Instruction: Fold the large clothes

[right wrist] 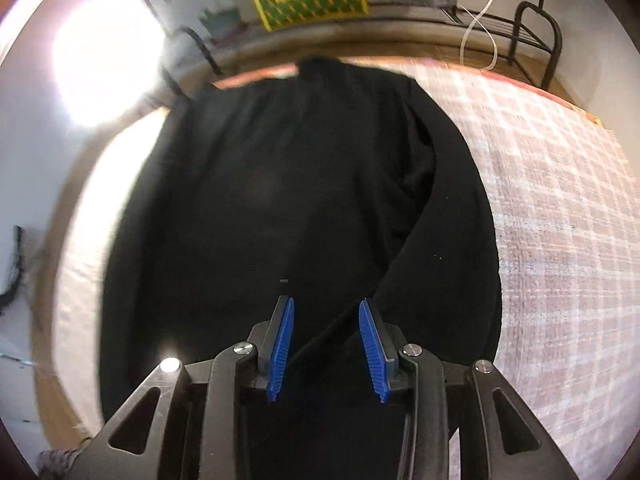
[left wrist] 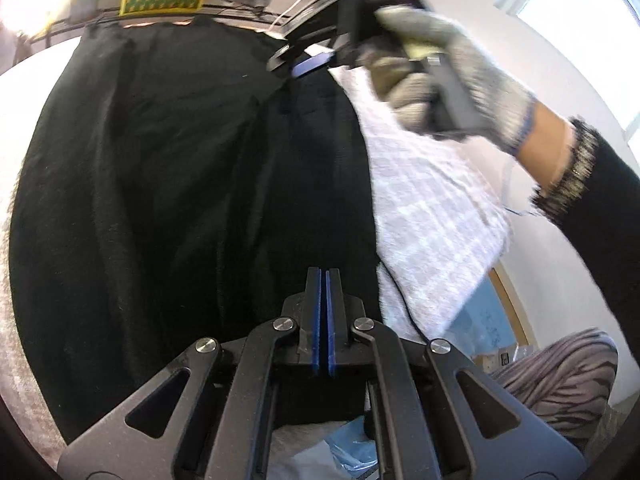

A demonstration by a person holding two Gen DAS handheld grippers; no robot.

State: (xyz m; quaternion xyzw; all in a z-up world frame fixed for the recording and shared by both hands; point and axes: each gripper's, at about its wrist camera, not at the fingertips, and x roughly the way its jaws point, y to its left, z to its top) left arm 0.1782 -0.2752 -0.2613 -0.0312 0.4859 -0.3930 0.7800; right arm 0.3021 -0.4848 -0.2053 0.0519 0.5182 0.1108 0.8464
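- Black top [right wrist: 280,200] lies spread flat on the checked bed cover [right wrist: 560,220].
- Left gripper [left wrist: 323,280] is clenched tight, nothing seen btwn its pads, over the top.
- Right gripper [right wrist: 326,320], in a gloved hand [left wrist: 440,68], has its pads apart, holding nothing.

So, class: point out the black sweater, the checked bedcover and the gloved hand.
black sweater [right wrist: 280,184]: right wrist view, middle of its body.
checked bedcover [right wrist: 560,208]: right wrist view, bare part beside the sweater.
gloved hand [left wrist: 448,72]: left wrist view, back of the glove.

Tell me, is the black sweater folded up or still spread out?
Mostly spread out: the black sweater lies flat on the checked cloth, with only one sleeve folded across it.
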